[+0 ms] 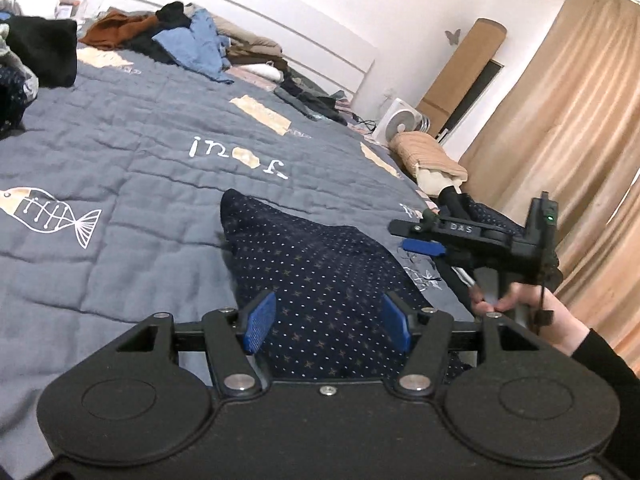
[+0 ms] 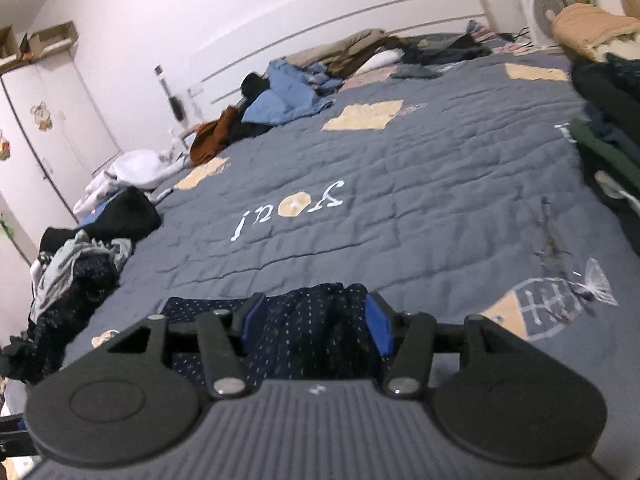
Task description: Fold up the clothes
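Observation:
A navy dotted garment (image 1: 320, 264) lies on the grey quilt (image 1: 120, 160) near the bed's front edge. My left gripper (image 1: 327, 320) is open, its blue pads (image 1: 260, 322) on either side of the cloth just above it. The right gripper (image 1: 424, 246) shows in the left wrist view, held by a hand at the garment's right end. In the right wrist view the right gripper (image 2: 316, 324) is open with bunched navy garment (image 2: 308, 328) between its blue pads (image 2: 378, 330); whether the pads touch the cloth I cannot tell.
Piles of clothes lie along the bed: black and patterned ones (image 2: 80, 272) at the left, blue (image 2: 288, 96) and brown ones (image 2: 212, 136) by the headboard, dark green ones (image 2: 604, 128) at the right. A fan (image 1: 400, 122) and curtains (image 1: 580, 120) stand beyond the bed.

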A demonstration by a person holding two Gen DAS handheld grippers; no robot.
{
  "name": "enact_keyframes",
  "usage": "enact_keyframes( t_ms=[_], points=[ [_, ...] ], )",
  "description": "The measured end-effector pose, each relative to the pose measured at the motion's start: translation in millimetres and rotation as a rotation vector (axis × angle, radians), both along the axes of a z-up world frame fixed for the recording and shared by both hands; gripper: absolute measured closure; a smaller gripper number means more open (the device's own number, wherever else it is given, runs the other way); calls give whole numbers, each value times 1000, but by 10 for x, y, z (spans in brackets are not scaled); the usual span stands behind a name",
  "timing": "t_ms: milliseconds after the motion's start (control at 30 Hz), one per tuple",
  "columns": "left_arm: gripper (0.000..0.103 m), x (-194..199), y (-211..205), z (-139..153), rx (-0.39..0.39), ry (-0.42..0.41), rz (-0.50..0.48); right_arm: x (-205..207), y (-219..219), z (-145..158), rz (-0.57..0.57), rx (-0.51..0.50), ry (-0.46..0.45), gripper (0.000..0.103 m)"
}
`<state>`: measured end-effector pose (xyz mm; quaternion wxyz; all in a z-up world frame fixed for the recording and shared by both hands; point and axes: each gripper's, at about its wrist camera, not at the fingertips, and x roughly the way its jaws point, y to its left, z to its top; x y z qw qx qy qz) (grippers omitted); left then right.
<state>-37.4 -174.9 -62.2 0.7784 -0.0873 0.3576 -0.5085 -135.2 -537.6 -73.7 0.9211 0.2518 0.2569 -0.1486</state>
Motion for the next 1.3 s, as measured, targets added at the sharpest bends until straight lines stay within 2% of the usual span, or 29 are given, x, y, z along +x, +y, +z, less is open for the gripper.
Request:
enact_keyframes(
  t_ms=[167, 400, 467, 500, 633, 667, 767, 867, 933, 1000, 1133, 1200, 1300],
  points=[
    [45, 66, -37, -55, 18, 27, 12, 253, -17, -80, 61, -29, 25, 49],
    [45, 89, -70, -97, 25, 52, 20, 447, 14, -325, 92, 18, 107, 49],
    [45, 89, -69, -91, 26, 54, 21, 433, 42, -366, 77, 25, 106, 62],
    [45, 85, -65, -87, 26, 53, 23, 402, 30, -372, 62, 45, 91, 75],
    [45, 78, -58, -80, 28, 49, 27, 250, -46, -271, 4, 91, -18, 83],
    [45, 74, -54, -76, 29, 47, 29, 215, -61, -245, -10, 94, -43, 83],
    [45, 82, -50, -77, 26, 53, 32, 223, -78, -253, -8, 68, -32, 82],
    [45, 61, -81, -90, 41, 45, 18, 230, -96, -260, -6, 41, -22, 77],
    [45, 44, -97, -101, 50, 39, 11, 274, -101, -334, 2, 52, 25, 70],
    [45, 51, -93, -104, 45, 41, 14, 284, -115, -361, -9, 75, 62, 68],
    [45, 76, -65, -93, 9, 55, 19, 133, -149, -106, -40, 101, -3, 65],
    [45, 88, -72, -96, -19, 71, 11, 21, -153, 34, -35, 137, -66, 63],
    [44, 55, -104, -96, -46, 55, -5, -45, -113, 63, 60, 279, -122, 61]
  ],
)
